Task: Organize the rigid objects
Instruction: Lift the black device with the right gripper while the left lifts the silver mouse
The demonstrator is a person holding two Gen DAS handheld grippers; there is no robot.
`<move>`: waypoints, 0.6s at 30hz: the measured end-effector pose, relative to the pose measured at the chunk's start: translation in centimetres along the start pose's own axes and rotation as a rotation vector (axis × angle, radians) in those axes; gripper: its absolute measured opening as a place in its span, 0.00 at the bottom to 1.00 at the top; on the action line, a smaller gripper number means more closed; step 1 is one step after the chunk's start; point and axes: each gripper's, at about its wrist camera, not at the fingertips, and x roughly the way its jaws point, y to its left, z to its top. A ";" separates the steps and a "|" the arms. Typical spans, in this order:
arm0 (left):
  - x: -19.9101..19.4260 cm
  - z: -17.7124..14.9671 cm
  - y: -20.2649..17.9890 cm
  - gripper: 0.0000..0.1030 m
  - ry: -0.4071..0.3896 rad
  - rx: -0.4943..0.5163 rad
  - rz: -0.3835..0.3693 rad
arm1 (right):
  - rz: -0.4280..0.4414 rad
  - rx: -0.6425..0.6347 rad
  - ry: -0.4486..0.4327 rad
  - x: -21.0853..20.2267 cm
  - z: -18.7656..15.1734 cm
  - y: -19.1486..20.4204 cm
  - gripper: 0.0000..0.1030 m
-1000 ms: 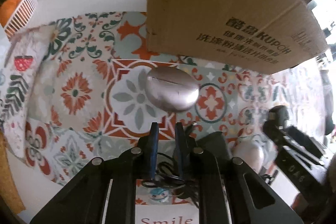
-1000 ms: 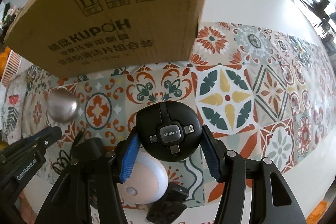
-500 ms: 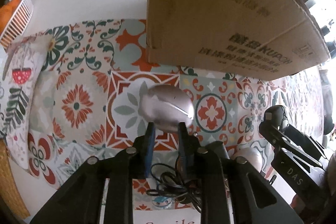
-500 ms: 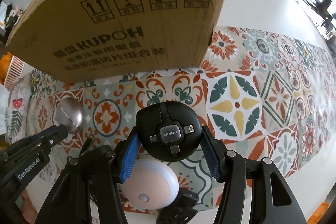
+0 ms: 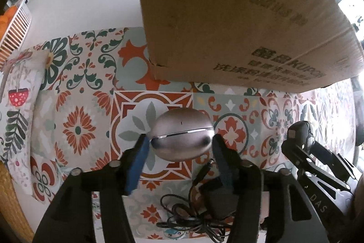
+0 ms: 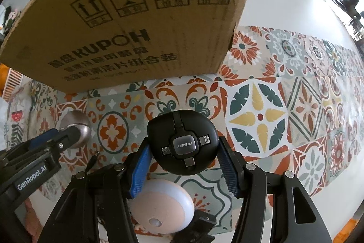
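Observation:
My left gripper (image 5: pixel 179 152) has its jaws around a silver egg-shaped case (image 5: pixel 182 137), a blue pad against each side; the case also shows in the right wrist view (image 6: pixel 75 129). My right gripper (image 6: pixel 183 165) is shut on a round black PISEN cable hub (image 6: pixel 182 144), held above the patterned mat. A brown cardboard box (image 5: pixel 227 15) stands just beyond both grippers, and it also shows in the right wrist view (image 6: pixel 136 22).
A round white and peach device (image 6: pixel 161 212) lies on the mat below the right gripper. A tangled black cable with adapter (image 5: pixel 200 208) lies under the left gripper. The tiled mat (image 6: pixel 295 106) stretches right; white table (image 5: pixel 79 8) beyond. The right gripper shows in the left wrist view (image 5: pixel 302 136).
My left gripper's jaws went from nearly shut behind the silver case to spread around it, now gripping its sides. My right gripper kept hold of the black hub and moved toward the box.

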 end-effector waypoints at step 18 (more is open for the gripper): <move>4.7 -0.9 0.0 0.62 0.005 -0.040 -0.009 | -0.011 -0.001 0.023 2.0 -0.9 -1.3 0.56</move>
